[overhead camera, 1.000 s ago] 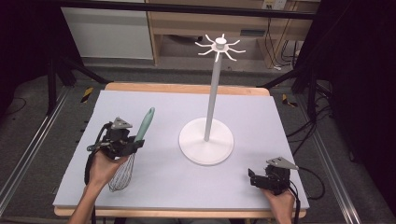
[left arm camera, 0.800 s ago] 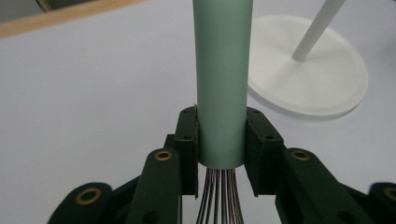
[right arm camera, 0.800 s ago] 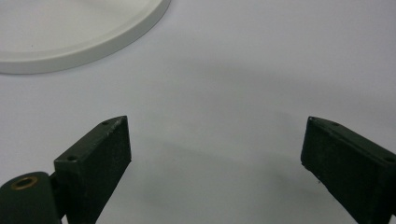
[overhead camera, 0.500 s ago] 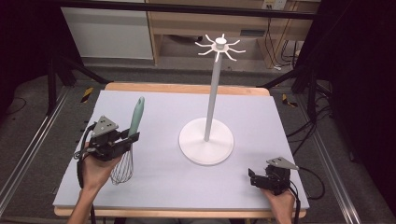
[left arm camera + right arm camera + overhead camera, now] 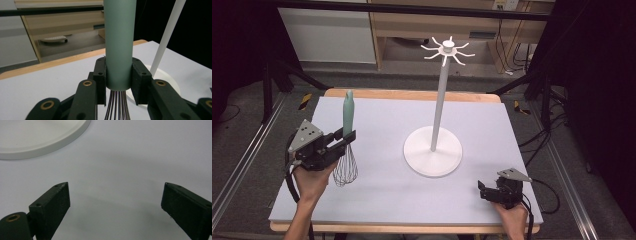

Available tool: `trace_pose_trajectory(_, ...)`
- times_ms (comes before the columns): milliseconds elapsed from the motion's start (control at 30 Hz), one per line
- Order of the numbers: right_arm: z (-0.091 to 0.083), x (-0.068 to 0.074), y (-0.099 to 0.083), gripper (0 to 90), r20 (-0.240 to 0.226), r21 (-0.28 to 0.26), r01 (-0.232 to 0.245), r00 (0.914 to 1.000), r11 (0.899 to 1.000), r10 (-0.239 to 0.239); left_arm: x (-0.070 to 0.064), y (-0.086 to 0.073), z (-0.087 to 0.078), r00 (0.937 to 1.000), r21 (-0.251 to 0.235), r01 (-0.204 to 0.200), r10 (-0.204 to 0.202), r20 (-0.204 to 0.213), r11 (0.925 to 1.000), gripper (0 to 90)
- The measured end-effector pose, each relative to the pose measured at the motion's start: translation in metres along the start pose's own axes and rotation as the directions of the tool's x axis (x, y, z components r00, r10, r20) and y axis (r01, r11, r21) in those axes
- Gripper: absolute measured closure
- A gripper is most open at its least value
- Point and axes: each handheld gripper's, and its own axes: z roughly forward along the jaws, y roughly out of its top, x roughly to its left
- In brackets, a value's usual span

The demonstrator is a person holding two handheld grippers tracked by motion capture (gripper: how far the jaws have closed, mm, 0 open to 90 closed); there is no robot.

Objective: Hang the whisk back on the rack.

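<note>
The left gripper (image 5: 343, 138) was clenched on the sage-green handled wire balloon whisk (image 5: 346, 145), held upright at the left of the pale grey table mat (image 5: 387, 200) — handle up, wires hanging. It was probably light; its smooth handle could slip, its springy wires would flex, so the handle's base was the sound hold. The right gripper (image 5: 113, 202) rested released, near right of the white hook stand (image 5: 433, 150).

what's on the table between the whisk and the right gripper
In the high view, the white stand's round base lies between the whisk and the right gripper.
</note>
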Motion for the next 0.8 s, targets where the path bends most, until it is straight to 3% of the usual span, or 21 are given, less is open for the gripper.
trace_pose_trajectory(133,0.0,0.0,0.0,9.0,0.0,0.001,0.0,1.0,1.0,0.0,-0.002,0.006,-0.003,1.0,-0.049,0.005,-0.005,0.004,0.9988,68.5)
trace_pose_trajectory(567,-0.001,0.0,0.0,9.0,-0.001,-0.008,-0.006,1.0,1.0,0.006,-0.015,0.036,-0.003,0.9984,-0.137,0.009,-0.002,0.057,0.9906,68.5)
trace_pose_trajectory(800,-0.001,0.0,0.0,9.0,0.0,-0.008,-0.002,1.0,1.0,0.002,-0.023,0.051,0.003,0.997,-0.149,-0.006,0.017,0.075,0.9888,68.5)
